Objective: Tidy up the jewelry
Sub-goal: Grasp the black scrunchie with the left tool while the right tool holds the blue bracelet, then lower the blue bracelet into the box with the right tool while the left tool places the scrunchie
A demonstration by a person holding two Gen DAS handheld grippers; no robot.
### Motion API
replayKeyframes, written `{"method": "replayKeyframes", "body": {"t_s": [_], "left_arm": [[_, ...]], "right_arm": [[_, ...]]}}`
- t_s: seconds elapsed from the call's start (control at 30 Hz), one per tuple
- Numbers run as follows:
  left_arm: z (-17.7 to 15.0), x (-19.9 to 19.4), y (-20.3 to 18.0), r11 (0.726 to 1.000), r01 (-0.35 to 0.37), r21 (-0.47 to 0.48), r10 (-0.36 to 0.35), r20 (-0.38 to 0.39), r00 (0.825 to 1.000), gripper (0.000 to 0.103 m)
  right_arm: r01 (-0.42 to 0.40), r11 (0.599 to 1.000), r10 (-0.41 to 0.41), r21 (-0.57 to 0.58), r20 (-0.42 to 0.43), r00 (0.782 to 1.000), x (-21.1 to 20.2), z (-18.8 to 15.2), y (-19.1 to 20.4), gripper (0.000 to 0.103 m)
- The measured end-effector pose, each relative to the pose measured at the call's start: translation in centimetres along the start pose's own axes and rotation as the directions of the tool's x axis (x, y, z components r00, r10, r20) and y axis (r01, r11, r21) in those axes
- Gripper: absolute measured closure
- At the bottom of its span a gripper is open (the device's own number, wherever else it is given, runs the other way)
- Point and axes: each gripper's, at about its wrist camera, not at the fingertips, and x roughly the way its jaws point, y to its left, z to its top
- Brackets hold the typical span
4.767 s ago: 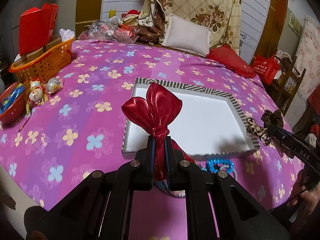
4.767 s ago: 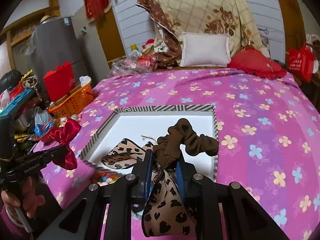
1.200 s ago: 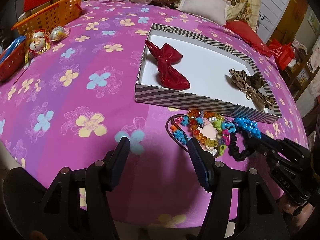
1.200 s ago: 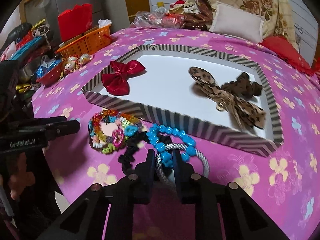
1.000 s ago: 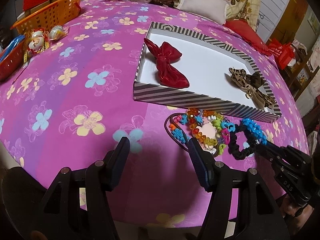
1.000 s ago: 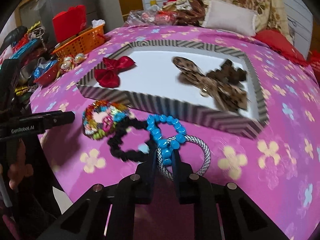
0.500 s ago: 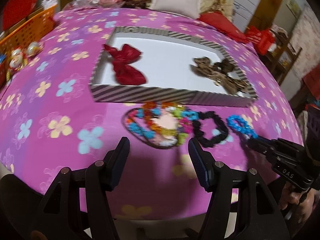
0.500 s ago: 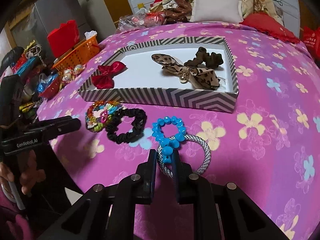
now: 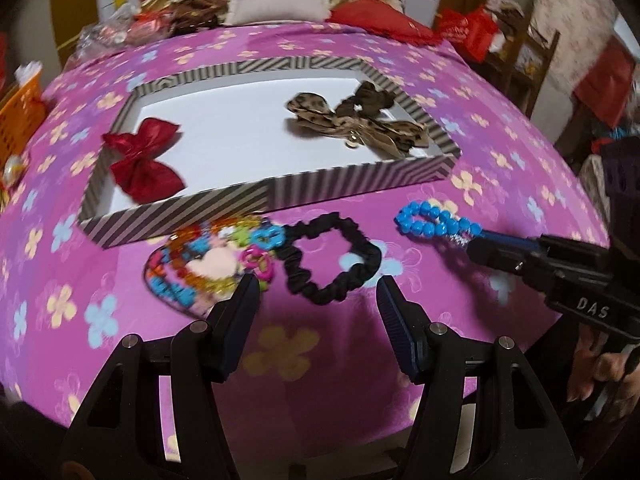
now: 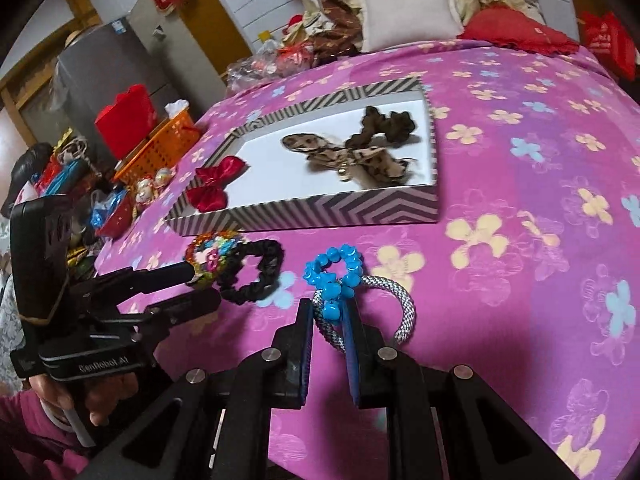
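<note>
A striped box (image 9: 352,174) (image 10: 320,210) with a white floor lies on the purple flowered bedspread. It holds a red bow (image 9: 140,160) (image 10: 214,188) and a leopard-print bow with a brown scrunchie (image 9: 360,120) (image 10: 360,152). My right gripper (image 10: 329,312) (image 9: 476,242) is shut on a blue bead bracelet (image 10: 334,274) (image 9: 430,224) and a grey-white rope bracelet (image 10: 396,300). In front of the box lie a black scrunchie (image 9: 332,260) (image 10: 252,272) and a colourful bead bracelet pile (image 9: 212,260) (image 10: 210,252). My left gripper (image 9: 314,308) (image 10: 192,284) stands open over these two, holding nothing.
An orange basket (image 10: 160,148) and red bags (image 10: 124,120) stand at the left edge of the bed, with small trinkets and a red bowl (image 10: 116,216) beside them. Pillows (image 9: 276,2) and a red cushion (image 9: 380,20) lie at the back. A hand (image 10: 88,396) holds the left gripper.
Both grippers have swung sideways with a roll. The right one has carried the blue and rope bracelets away from the black scrunchie; the left one now faces the scrunchie and bead pile.
</note>
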Motion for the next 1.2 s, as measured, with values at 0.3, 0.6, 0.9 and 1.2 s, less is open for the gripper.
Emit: {"method": "replayKeyframes", "body": {"t_s": [0.3,0.6,0.9,1.2], "left_arm": [[0.6,2.4,-1.8,0.996,-0.036,0.08,0.038,-0.031,0.999,0.042],[0.8,3.6,-2.3,0.991,-0.059,0.117,0.063,-0.03,0.998,0.042],[1.2,3.6,-2.4,0.992,-0.033,0.122,0.035,-0.016,0.999,0.089],[1.2,2.1,-1.1,0.999,0.001,0.044,-0.001,0.002,1.0,0.094]], "right_arm": [[0.073,0.997,-0.073,-0.01,-0.033,0.997,0.2,-0.2,-1.2,0.089],[0.107,0.993,-0.108,-0.046,-0.023,0.994,-0.6,-0.3,-1.0,0.058],[0.123,0.99,-0.123,-0.066,0.001,0.992,-0.8,0.2,-0.7,0.058],[0.188,0.974,-0.189,-0.127,0.001,0.982,0.9,1.6,-0.3,0.062]]}}
